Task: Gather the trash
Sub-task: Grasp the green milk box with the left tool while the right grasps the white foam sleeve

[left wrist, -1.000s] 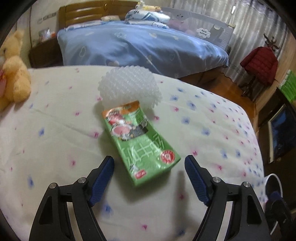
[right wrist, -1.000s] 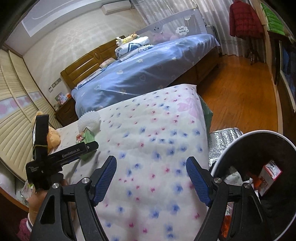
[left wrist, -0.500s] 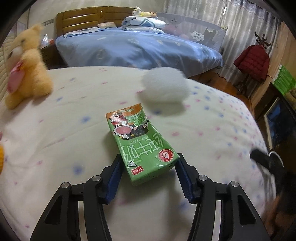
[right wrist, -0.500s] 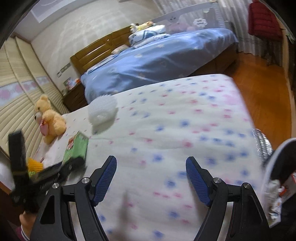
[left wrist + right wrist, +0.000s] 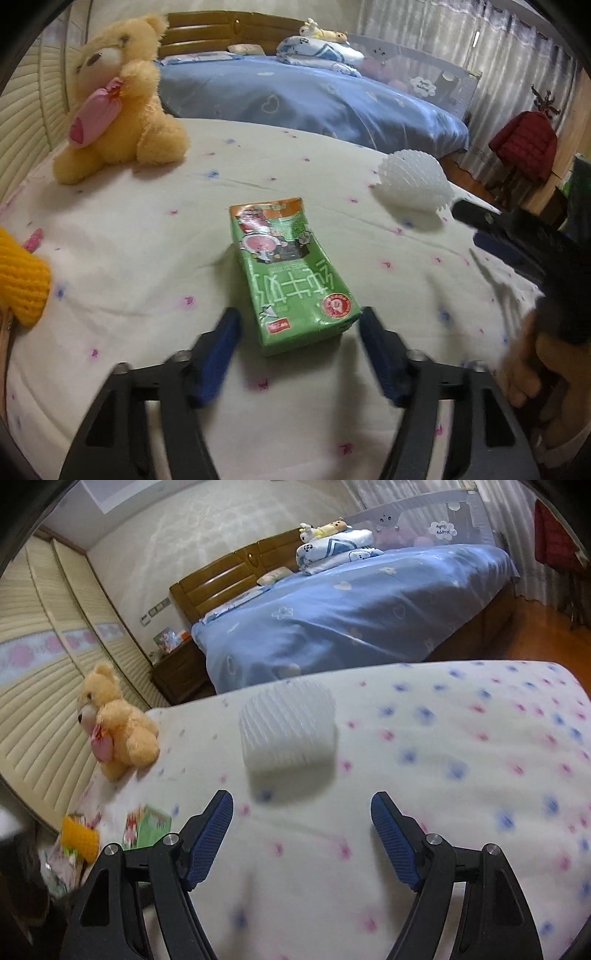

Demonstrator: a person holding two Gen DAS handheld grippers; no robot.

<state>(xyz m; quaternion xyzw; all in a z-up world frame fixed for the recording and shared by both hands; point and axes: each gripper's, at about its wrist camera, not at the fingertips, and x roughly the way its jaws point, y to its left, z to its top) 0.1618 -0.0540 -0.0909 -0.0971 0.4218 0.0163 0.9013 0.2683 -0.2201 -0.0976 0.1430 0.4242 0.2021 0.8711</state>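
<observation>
A green drink carton (image 5: 291, 273) lies flat on the flowered white bedsheet (image 5: 147, 240). Its near end sits between the blue pads of my left gripper (image 5: 300, 321), whose jaws are opening, with a gap on each side of the carton. A white foam fruit net (image 5: 288, 727) rests further along the sheet, just ahead of my right gripper (image 5: 301, 801), which is open and holds nothing. The same net (image 5: 412, 181) shows at the right of the left wrist view. The carton (image 5: 147, 827) appears small at the lower left of the right wrist view.
A yellow teddy bear (image 5: 118, 99) sits at the sheet's far left, with a yellow knitted item (image 5: 22, 277) at the left edge. A blue-covered bed (image 5: 351, 620) lies beyond. A hand (image 5: 535, 362) holding the other gripper fills the left view's right edge.
My left gripper closed in around the carton's near end, then widened again. My right gripper swung left from the trash bin toward the foam net; the bin has left its view.
</observation>
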